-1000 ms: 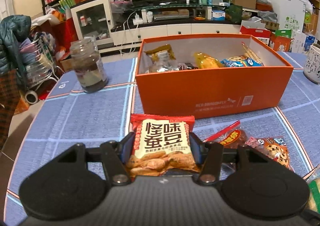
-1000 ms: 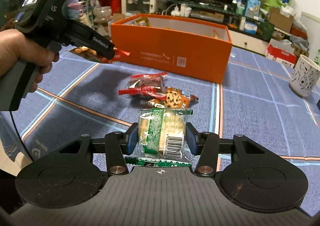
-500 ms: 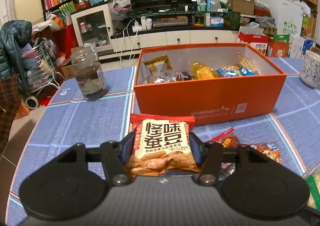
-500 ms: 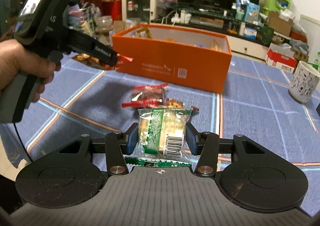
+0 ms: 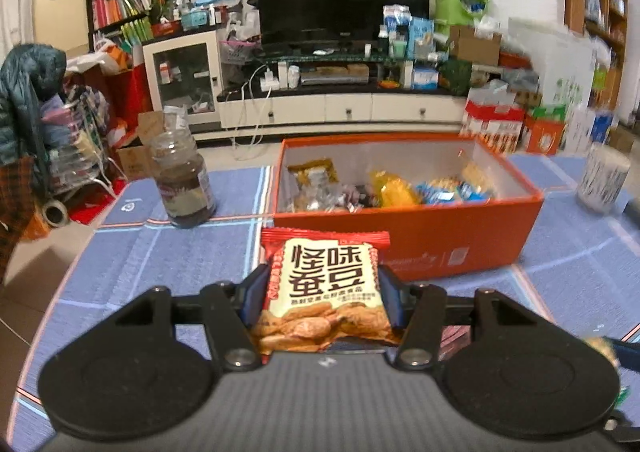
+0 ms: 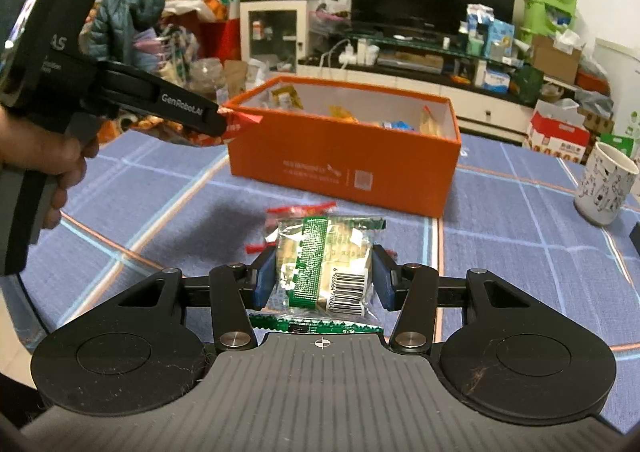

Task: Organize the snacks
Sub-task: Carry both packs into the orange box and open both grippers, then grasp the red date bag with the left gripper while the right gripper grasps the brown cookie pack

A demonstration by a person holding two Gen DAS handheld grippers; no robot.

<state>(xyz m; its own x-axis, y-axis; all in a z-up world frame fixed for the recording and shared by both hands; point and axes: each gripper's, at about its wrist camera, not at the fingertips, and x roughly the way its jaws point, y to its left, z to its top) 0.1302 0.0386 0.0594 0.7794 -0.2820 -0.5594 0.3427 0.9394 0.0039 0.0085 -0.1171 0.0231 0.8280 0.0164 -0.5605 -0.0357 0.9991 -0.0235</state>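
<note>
Both packets are hanging above the worktop: left hand-held gripper (image 5: 322, 294) is pinching the bean snack packet (image 5: 326, 292), right hand-held gripper (image 6: 323, 276) is squeezing the green-striped packet (image 6: 326, 266) — probably by slippery film, so either could be sliding out before clearing the orange box (image 6: 344, 161) wall.

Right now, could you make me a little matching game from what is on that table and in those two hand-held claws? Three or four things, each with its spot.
Things:
1. red broad-bean snack packet
2. green-striped clear packet
3. dark glass jar
4. white patterned cup

Places:
a. clamped in the right gripper
b. standing right of the orange box
c. clamped in the left gripper
d. standing left of the orange box

Pairs: 1-c, 2-a, 3-d, 4-b
</note>
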